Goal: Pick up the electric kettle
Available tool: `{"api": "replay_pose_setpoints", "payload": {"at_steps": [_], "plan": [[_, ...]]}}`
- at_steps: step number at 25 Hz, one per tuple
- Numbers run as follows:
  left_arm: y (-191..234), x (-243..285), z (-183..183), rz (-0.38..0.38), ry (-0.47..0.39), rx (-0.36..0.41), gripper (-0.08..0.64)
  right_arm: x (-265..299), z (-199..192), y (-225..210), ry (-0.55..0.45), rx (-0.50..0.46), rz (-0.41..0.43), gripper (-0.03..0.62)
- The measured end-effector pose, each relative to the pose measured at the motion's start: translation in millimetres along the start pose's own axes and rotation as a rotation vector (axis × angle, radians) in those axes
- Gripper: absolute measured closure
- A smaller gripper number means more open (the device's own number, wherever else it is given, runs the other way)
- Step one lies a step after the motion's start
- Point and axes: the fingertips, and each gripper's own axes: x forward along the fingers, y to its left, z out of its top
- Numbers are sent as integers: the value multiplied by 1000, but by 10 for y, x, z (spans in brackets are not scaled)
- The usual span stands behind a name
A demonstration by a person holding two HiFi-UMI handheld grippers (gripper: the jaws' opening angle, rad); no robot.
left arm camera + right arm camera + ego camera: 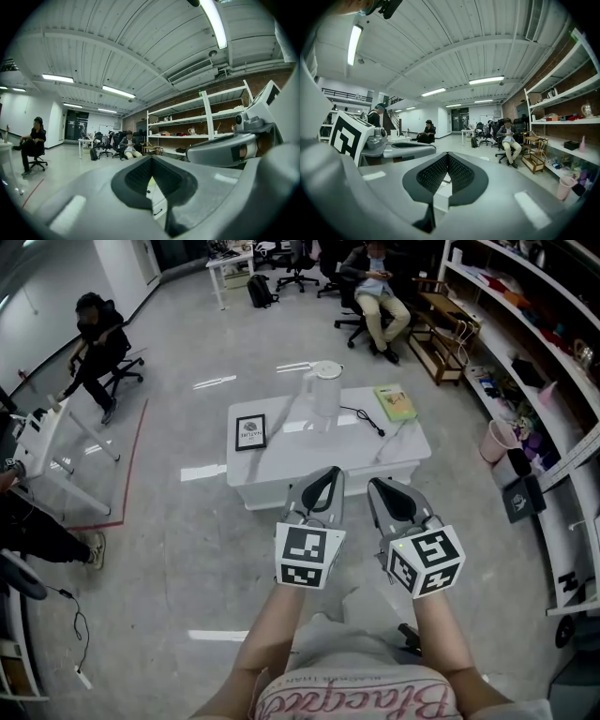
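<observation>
The electric kettle [324, 382], pale and translucent with a white lid, stands upright at the far edge of a low white table [309, 460]. A black cord [363, 418] lies on the table beside it. My left gripper [328, 480] and right gripper [382, 487] hover side by side over the table's near edge, well short of the kettle. Both are shut with nothing in them. In the left gripper view the left gripper's [151, 164] dark pads meet, and in the right gripper view the right gripper's [447, 161] do the same. Neither gripper view shows the kettle.
A framed picture [250, 432] lies on the table's left part, a green book [395, 402] at its far right. Shelving [525, 352] and a pink bin [500, 440] line the right side. A white desk [56, 442] stands at left. Seated people [380, 296] are farther back.
</observation>
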Motion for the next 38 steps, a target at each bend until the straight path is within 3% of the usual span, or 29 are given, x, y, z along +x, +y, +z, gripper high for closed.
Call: {"api": "replay_pose_setpoints", "payload": {"at_steps": [16,26,38], "plan": [[378,1538,-59,86,51,-45,560,1011,80,-1310,26,1,67,569],[614,2535,-39,208,56,-75,560,1680,277,-2226,40,-28,170,569],[946,3044,-14,277,54,-45,560,2296,338,-2572,47,-69,269,569]]}}
